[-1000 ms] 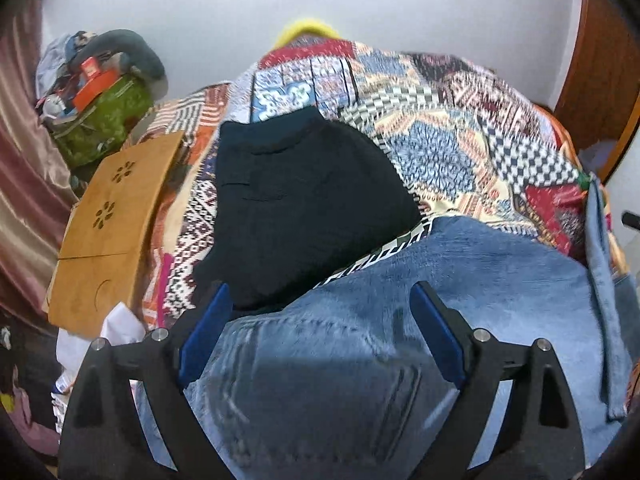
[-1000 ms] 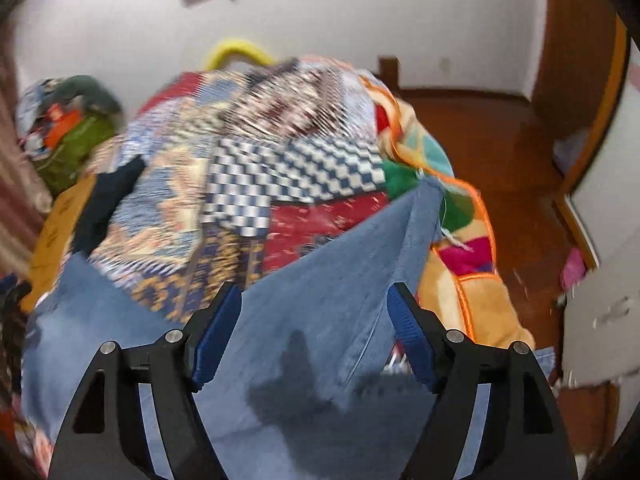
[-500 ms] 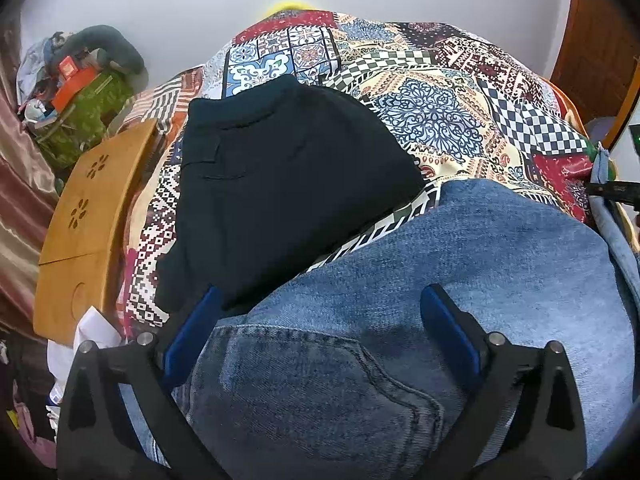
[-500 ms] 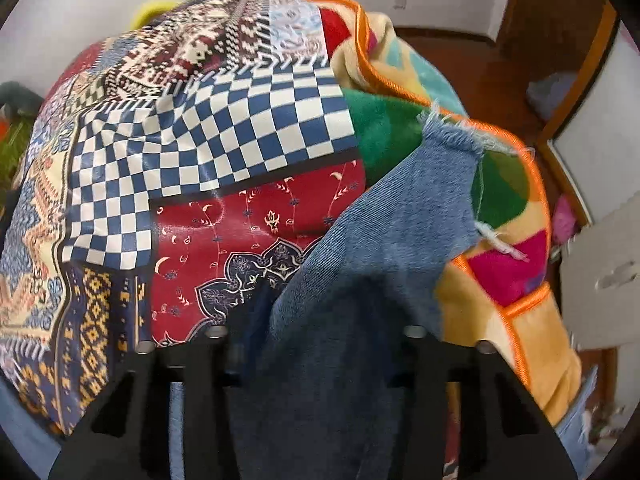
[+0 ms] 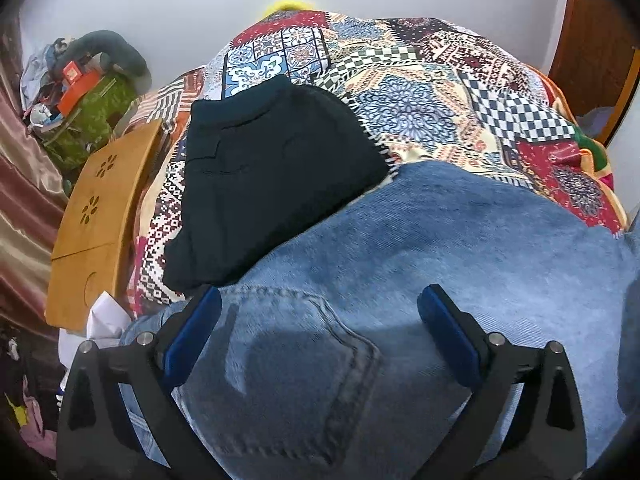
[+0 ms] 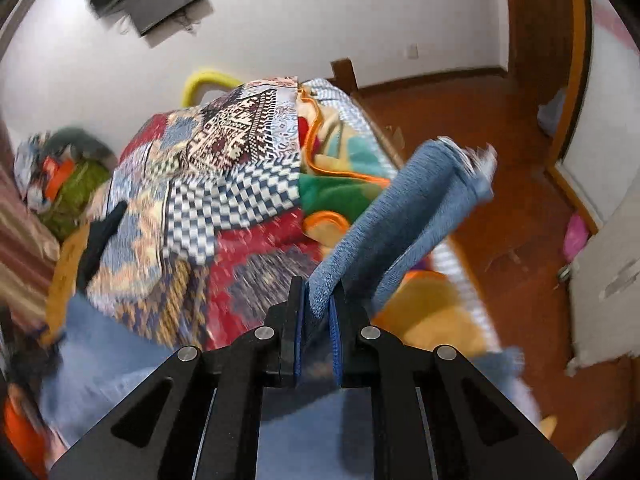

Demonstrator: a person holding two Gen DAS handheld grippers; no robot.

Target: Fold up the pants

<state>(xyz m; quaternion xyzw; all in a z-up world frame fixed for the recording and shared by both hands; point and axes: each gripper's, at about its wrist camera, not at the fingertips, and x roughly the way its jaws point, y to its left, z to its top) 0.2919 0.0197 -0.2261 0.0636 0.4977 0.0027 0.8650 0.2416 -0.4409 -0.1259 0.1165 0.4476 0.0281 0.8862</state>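
Blue jeans (image 5: 420, 264) lie spread on the patchwork bedspread (image 5: 420, 92), back pocket facing up. My left gripper (image 5: 320, 320) is open just above the pocket area, fingers either side of it, holding nothing. In the right wrist view, my right gripper (image 6: 316, 312) is shut on the jeans leg (image 6: 400, 224) and holds it lifted off the bed, with the frayed hem sticking up and to the right.
A folded black garment (image 5: 272, 184) lies on the bed beyond the jeans. A wooden lap desk (image 5: 96, 216) and a pile of bags (image 5: 84, 92) sit at the left. Right of the bed there is wooden floor (image 6: 500, 184) and a white cabinet (image 6: 608, 288).
My right gripper closed on the jeans leg and lifted it up off the bed. My left gripper stayed open over the pocket area and drew back slightly.
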